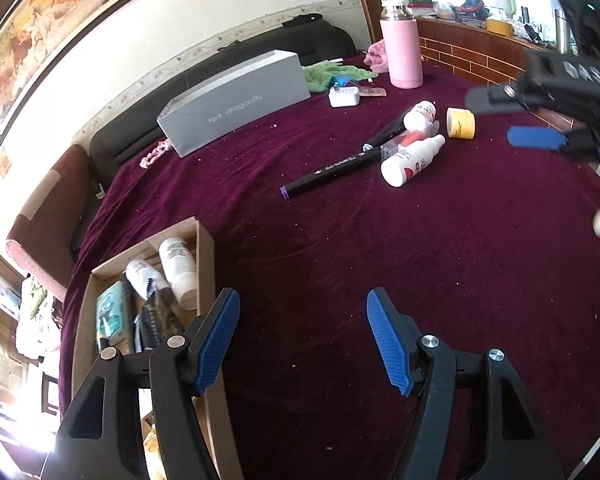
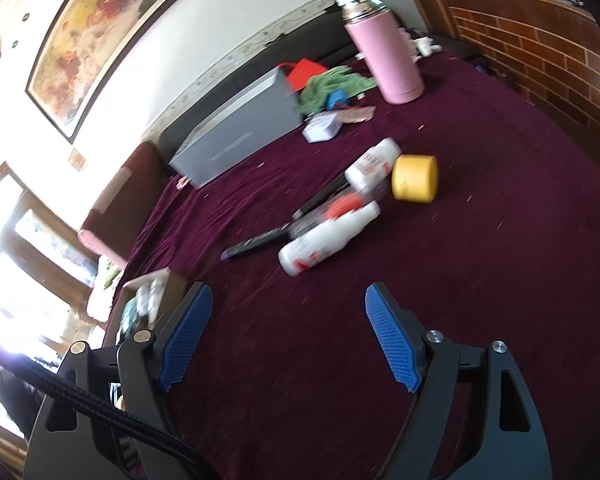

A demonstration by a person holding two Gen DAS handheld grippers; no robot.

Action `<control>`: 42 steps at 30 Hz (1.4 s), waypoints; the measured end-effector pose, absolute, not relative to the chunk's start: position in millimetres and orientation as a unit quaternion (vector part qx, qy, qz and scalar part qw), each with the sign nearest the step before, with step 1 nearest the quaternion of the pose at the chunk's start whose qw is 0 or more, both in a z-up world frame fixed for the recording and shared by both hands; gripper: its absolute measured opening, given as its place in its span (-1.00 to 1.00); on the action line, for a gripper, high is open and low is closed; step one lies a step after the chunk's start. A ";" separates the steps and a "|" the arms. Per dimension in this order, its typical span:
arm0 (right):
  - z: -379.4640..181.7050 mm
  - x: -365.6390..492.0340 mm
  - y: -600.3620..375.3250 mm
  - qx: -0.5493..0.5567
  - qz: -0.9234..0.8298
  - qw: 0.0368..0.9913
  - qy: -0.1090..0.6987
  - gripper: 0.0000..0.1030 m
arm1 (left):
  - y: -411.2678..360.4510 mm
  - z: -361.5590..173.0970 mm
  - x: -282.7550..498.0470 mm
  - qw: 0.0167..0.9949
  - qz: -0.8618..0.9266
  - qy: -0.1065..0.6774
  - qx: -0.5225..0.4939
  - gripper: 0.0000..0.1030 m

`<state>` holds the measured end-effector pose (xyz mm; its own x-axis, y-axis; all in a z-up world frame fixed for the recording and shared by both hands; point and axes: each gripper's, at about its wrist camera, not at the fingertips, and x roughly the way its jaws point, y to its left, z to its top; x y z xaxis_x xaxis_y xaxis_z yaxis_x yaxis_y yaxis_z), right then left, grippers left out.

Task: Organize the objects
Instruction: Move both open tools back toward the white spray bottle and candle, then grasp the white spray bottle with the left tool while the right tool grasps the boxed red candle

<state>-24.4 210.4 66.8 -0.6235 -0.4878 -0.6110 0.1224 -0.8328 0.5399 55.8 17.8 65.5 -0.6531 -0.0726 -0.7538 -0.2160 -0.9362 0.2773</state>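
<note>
A pile of loose items lies on the maroon cloth: a white spray bottle (image 1: pixel 410 158) (image 2: pixel 324 238), a black marker (image 1: pixel 332 172) (image 2: pixel 256 242), a small white bottle (image 1: pixel 420 114) (image 2: pixel 374 162) and a yellow jar (image 1: pixel 461 123) (image 2: pixel 415 178). A cardboard box (image 1: pixel 206 256) (image 2: pixel 166 280) at the left holds white bottles and packets. My left gripper (image 1: pixel 302 340) is open and empty over bare cloth, right of the box. My right gripper (image 2: pixel 288 336) is open and empty, short of the pile; it also shows in the left wrist view (image 1: pixel 512 118).
A long grey carton (image 1: pixel 236 100) (image 2: pixel 240 132) lies at the back. A pink flask (image 1: pixel 400 50) (image 2: pixel 384 56) stands by a green cloth (image 1: pixel 332 74) (image 2: pixel 328 86) and a white charger (image 1: pixel 343 96) (image 2: pixel 320 128). A brick-pattern wall (image 2: pixel 540 64) borders the right.
</note>
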 end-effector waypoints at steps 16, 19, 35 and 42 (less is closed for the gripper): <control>29.5 -146.3 175.0 0.485 -0.862 0.079 -0.123 0.53 | 4.6 36.6 36.2 0.065 0.876 0.130 -0.460 0.16; 20.4 -143.9 158.8 0.493 -0.861 0.078 -0.094 0.54 | -0.6 36.4 35.1 0.065 0.875 0.123 -0.463 0.16; 43.8 -19.1 212.1 0.504 -0.840 0.181 -0.084 0.41 | 11.9 40.5 19.4 0.151 0.864 0.004 -0.481 0.16; 42.0 -25.9 300.3 0.423 -0.873 0.089 -0.226 0.54 | 80.8 39.7 10.6 0.201 0.857 0.045 -0.471 0.16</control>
